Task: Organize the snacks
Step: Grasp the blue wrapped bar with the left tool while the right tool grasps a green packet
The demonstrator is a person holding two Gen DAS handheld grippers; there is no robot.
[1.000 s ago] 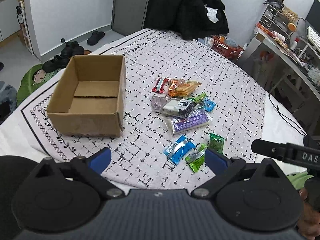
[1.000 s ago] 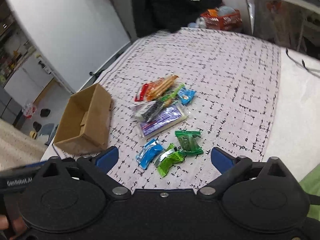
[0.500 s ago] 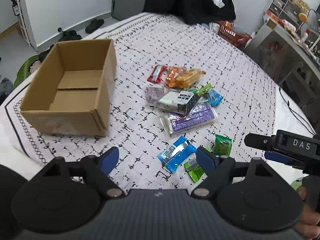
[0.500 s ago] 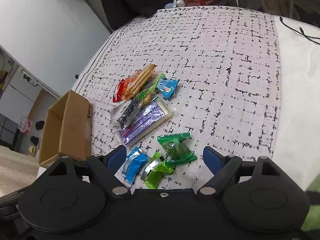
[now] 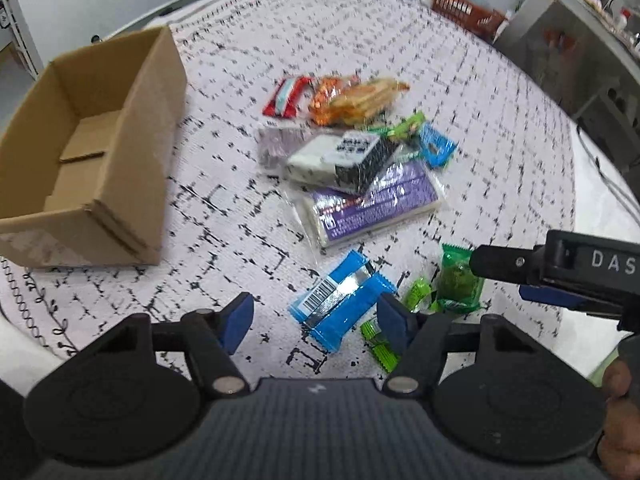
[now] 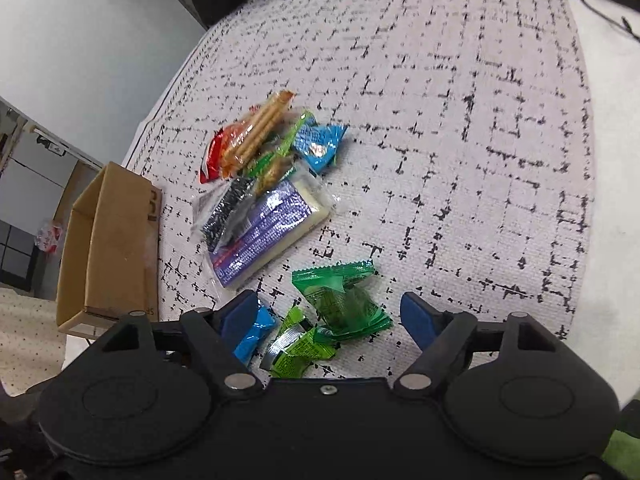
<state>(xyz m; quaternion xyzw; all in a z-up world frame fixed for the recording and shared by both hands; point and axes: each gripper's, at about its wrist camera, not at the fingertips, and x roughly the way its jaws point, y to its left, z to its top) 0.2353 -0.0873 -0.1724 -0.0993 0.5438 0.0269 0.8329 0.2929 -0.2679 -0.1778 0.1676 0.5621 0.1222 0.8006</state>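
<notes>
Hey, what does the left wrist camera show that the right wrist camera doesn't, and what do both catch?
Only the left wrist view shows the inside of the cardboard box, which holds no snacks, and the right tool's arm coming in from the side. Only the right wrist view shows the dark green packet whole, lying between the open right tool. Both show the purple packet, the blue wrapper and the open left tool.

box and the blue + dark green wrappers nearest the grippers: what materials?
Box: looks like brown corrugated cardboard, matte; folded flaps and raw edges show. Blue wrapper: glossy plastic film, possibly metallised; a silvery band glints beside its barcode. Dark green wrapper: thin, partly see-through plastic film; crinkled, shiny, with crimped ends. Contents cannot be told.
</notes>
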